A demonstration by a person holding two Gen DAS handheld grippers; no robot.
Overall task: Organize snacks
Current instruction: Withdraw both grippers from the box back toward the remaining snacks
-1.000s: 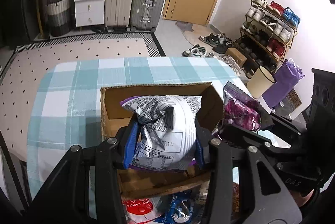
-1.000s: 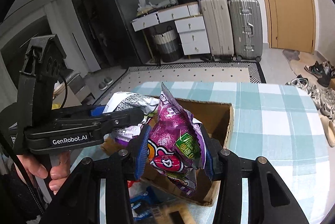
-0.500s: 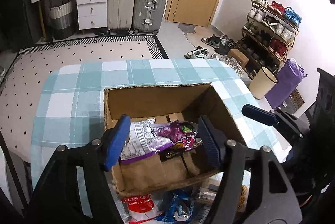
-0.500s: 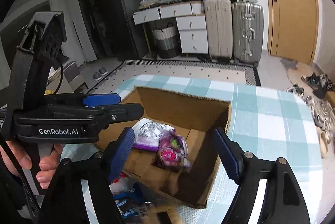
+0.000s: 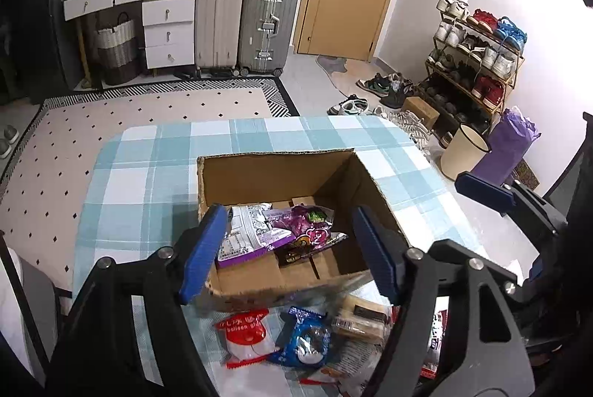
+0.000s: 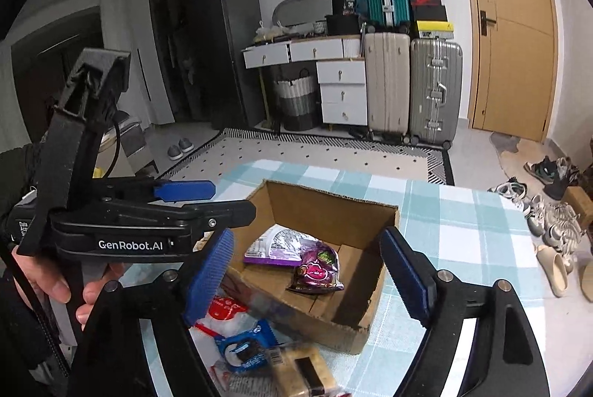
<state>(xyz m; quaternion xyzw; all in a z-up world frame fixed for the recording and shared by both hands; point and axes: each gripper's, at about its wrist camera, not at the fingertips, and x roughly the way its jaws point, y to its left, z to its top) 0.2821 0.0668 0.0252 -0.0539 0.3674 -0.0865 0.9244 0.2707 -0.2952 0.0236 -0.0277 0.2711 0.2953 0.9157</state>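
A checked table (image 5: 148,174) carries a box (image 5: 274,174) — loose snacks (image 5: 292,337) (wrapped) just beside it.

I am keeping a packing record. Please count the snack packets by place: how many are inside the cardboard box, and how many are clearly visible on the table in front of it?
Inside the cardboard box: 2, the white-and-purple bag and the purple bag.
On the table in front: 3, the red-and-white packet, the blue packet and the beige packet.
Total: 5

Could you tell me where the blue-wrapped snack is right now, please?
The blue-wrapped snack lies on the checked tablecloth just outside the cardboard box's near wall, between the red-and-white packet and the tan bar.
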